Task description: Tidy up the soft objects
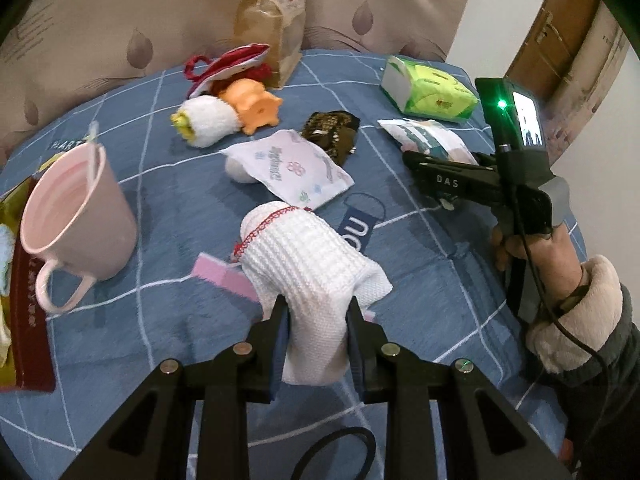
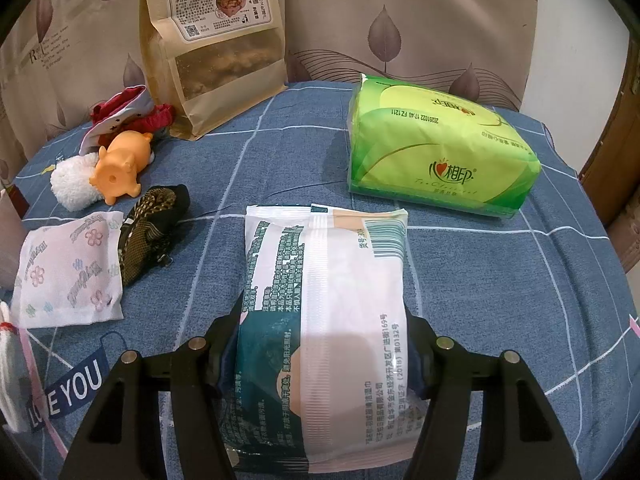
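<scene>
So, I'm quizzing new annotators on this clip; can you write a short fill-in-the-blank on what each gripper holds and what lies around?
1. The left gripper is shut on a white knitted ____.
2. The right gripper is shut on a flat wipes ____.
3. The tissue pack beyond it is ____ in colour.
4. The pink ____ stands left of the left gripper.

Missing words: pouch; packet; green; mug

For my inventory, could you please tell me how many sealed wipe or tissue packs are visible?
3: the green tissue pack at the far right, the flowered pack at the left beside the dark pouch, and the white pack in the right tool. Others may be hidden.
</scene>
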Tool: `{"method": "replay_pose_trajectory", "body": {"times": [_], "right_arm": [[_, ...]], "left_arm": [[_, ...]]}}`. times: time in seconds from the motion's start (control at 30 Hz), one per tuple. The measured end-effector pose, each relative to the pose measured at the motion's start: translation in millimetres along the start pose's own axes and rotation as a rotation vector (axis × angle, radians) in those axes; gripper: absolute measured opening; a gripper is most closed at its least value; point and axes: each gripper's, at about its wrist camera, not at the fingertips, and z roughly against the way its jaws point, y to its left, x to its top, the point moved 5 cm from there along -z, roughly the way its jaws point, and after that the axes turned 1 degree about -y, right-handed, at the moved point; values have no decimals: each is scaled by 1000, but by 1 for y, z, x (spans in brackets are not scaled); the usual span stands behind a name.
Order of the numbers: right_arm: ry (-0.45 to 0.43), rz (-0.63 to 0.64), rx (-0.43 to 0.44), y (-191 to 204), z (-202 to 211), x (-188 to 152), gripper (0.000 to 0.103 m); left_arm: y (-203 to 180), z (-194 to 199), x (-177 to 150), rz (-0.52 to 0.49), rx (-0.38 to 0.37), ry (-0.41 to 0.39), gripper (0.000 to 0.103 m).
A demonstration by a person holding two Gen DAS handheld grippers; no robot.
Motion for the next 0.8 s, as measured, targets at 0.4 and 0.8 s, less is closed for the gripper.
{"method": "replay_pose_trajectory", "body": {"times": [0.4,0.8], "right_arm": [[1,0,0,0,0,0,61],[1,0,0,0,0,0,61]], "left_arm": [[41,32,4,82,72,-68,26],[107,71,16,176,199,-144,26]]}}
